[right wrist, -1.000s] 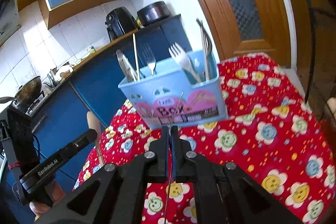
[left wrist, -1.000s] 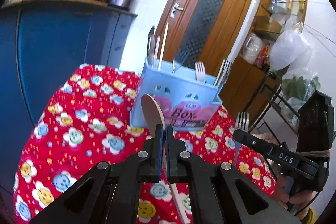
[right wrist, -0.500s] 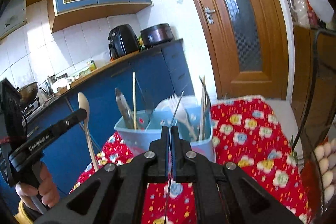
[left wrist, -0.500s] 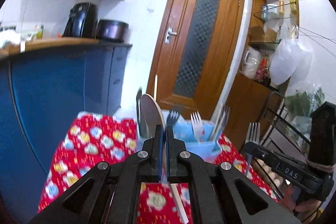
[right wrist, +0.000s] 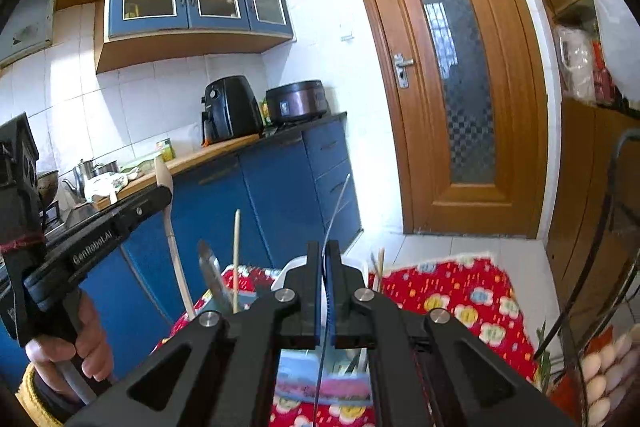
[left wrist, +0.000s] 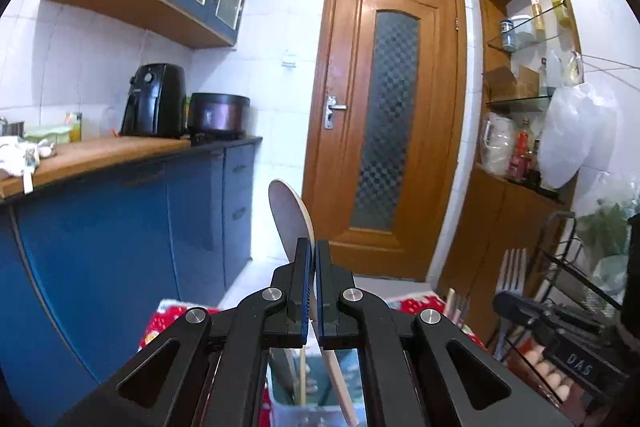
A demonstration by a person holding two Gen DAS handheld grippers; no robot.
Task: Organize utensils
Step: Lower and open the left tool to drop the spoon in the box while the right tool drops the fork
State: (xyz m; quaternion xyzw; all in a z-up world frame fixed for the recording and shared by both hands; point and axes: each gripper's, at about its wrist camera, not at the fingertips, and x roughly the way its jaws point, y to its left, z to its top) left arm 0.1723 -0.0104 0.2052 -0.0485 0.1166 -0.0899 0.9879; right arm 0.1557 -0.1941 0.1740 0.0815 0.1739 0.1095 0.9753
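Note:
My left gripper (left wrist: 312,251) is shut on a wooden spoon (left wrist: 289,215), bowl up, handle hanging down over the light blue utensil box (left wrist: 316,415) right below. My right gripper (right wrist: 323,251) is shut on a metal fork (right wrist: 338,203), seen edge-on, tines up; its handle hangs over the same box (right wrist: 320,383). The fork (left wrist: 513,269) and right gripper (left wrist: 504,301) also show in the left wrist view. The left gripper (right wrist: 166,193) with the spoon (right wrist: 170,219) shows in the right wrist view. A knife (right wrist: 212,275) and a wooden stick (right wrist: 236,259) stand in the box.
The box stands on a table with a red flowered cloth (right wrist: 460,295). A blue counter (left wrist: 132,211) with an air fryer (left wrist: 154,101) and a cooker (left wrist: 218,113) runs on the left. A wooden door (left wrist: 394,123) is ahead, shelves (left wrist: 528,131) and a wire rack (left wrist: 568,267) on the right.
Both grippers have risen and moved forward over the box, each still holding its utensil. The box has dropped from the middle of both views to the bottom edge.

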